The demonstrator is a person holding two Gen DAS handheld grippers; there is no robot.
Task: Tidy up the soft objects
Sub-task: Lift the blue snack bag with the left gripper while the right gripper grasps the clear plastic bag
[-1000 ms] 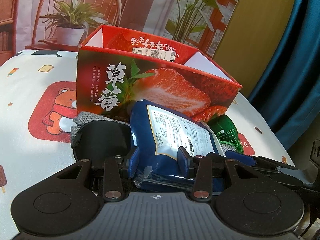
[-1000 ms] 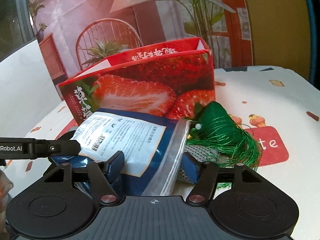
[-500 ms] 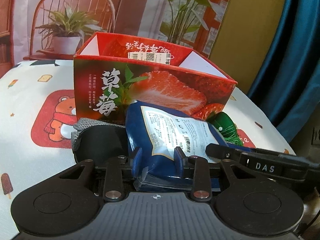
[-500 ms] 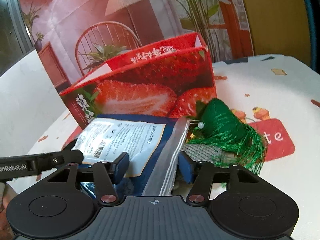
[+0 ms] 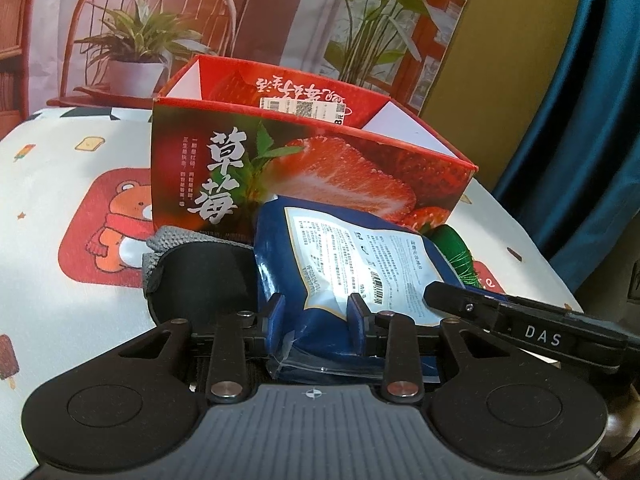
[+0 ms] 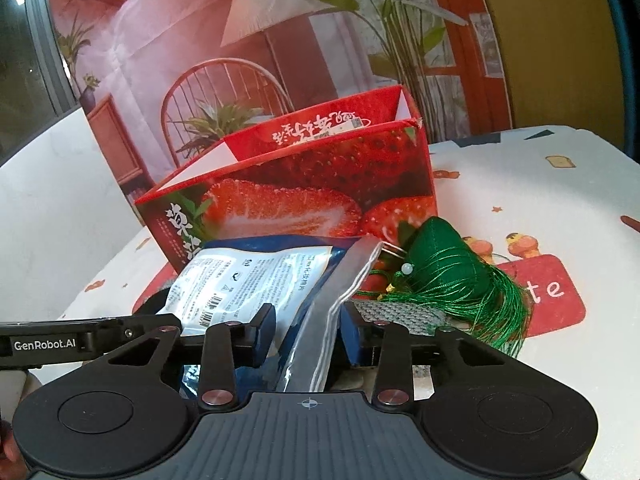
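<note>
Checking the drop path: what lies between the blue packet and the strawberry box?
Nothing: the blue packet sits right against the strawberry box, seen in both wrist views.

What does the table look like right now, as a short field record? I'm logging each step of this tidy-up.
held item: blue pouch, white label up
left gripper: fingers shut on the pouch's near edge
right gripper: fingers closing on the pouch's silver seal end
box: open strawberry box behind the pouch; its contents cannot be seen
beside pouch: green tasselled sachet, grey knitted cloth
surface: cartoon-print tablecloth
</note>
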